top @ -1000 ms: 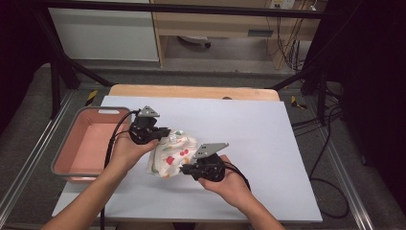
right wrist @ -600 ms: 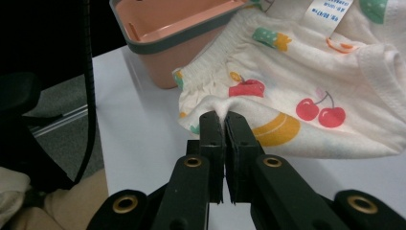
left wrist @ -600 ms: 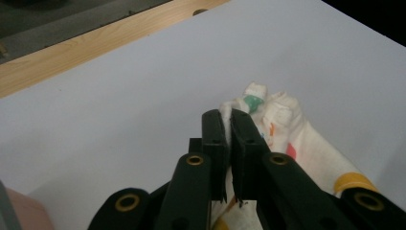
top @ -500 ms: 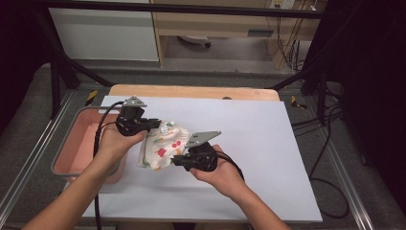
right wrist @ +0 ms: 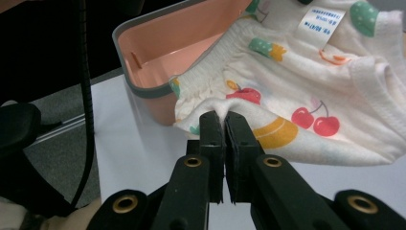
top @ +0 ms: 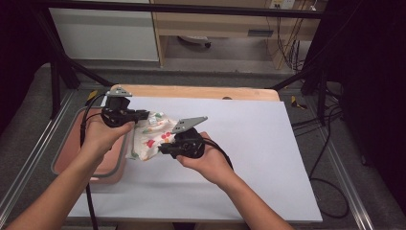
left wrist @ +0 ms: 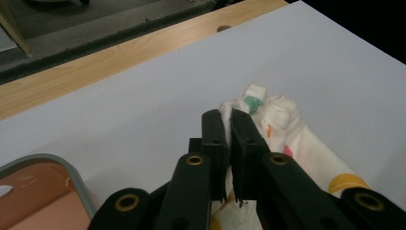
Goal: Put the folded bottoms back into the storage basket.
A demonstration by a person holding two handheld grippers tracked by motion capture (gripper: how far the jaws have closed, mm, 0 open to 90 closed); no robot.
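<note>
Fruit-print garment [top: 152,136]: white knit with cherries and bananas, held stretched between both grippers above the white surface [top: 249,143], its left edge beside the pink tray [top: 64,160]. Left hand-held gripper [top: 141,115]: jaws pinched together on the garment's upper edge. Right hand-held gripper [top: 162,149]: jaws clamped on the ribbed hem nearest the tray

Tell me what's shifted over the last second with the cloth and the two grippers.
Both grippers carried the fruit-print cloth leftward, toward the pink bin; its left edge now reaches the bin's rim. The left gripper and right gripper each stayed shut on the cloth, nothing released. The bin and the white table sheet stayed put.
</note>
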